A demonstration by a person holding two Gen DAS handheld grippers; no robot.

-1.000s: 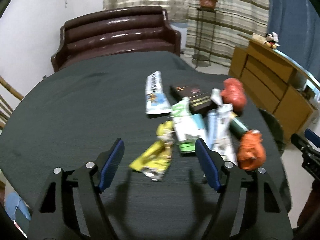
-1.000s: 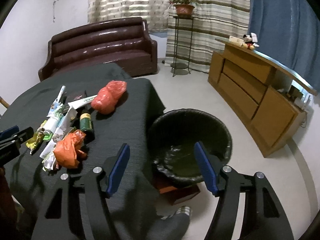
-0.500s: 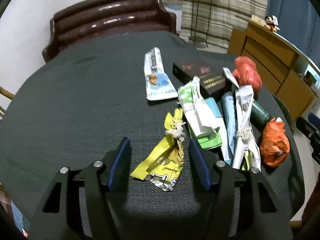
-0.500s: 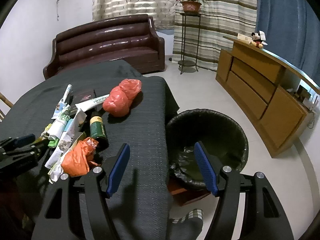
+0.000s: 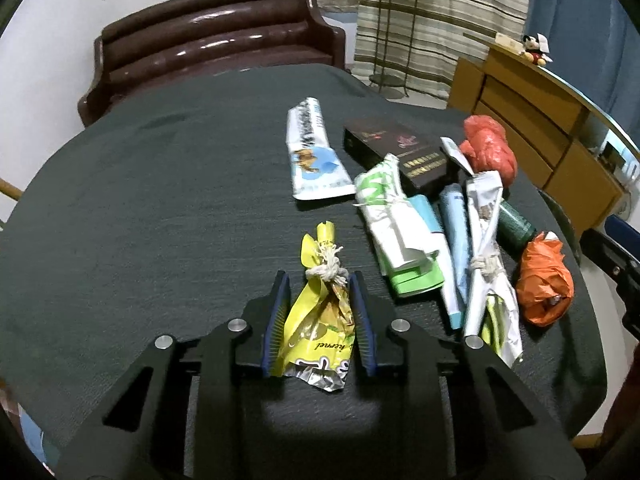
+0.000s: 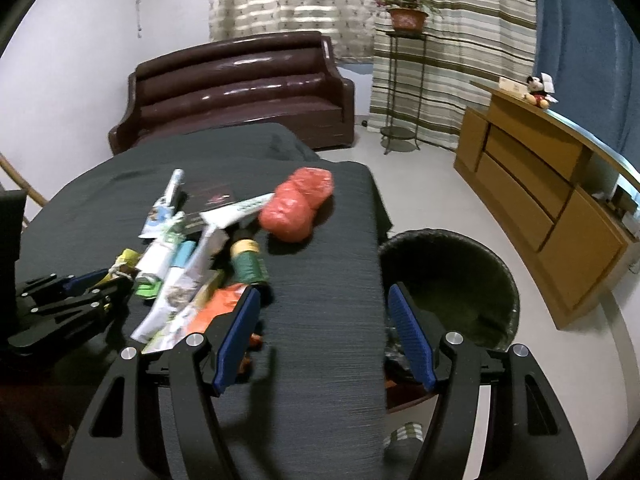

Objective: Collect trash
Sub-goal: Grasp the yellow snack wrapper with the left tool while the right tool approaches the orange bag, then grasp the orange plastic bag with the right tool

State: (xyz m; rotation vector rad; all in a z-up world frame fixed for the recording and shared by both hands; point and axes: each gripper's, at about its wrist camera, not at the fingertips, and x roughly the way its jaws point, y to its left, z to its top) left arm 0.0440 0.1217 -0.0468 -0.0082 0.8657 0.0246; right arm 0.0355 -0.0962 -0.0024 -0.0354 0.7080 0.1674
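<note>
My left gripper [image 5: 319, 280] is shut on a yellow snack wrapper [image 5: 320, 320] tied with string, low over the dark tablecloth [image 5: 160, 200]. The left gripper also shows in the right wrist view [image 6: 108, 284]. More trash lies to the right: a white-blue pouch [image 5: 314, 160], a dark box [image 5: 396, 148], tied wrappers [image 5: 400, 232], a green bottle [image 6: 249, 266], a red bag [image 6: 298, 208] and an orange bag [image 5: 544, 280]. My right gripper [image 6: 322, 312] is open and empty above the table's right edge. A black trash bin [image 6: 452, 280] stands on the floor beside the table.
A brown sofa [image 6: 236, 88] stands behind the table. A wooden cabinet [image 6: 552, 208] lines the right wall, with a plant stand [image 6: 404, 80] by the curtains. Pale floor lies around the bin.
My left gripper has moved forward and down and closed on the yellow wrapper. My right gripper has shifted left, over the table's edge, still open.
</note>
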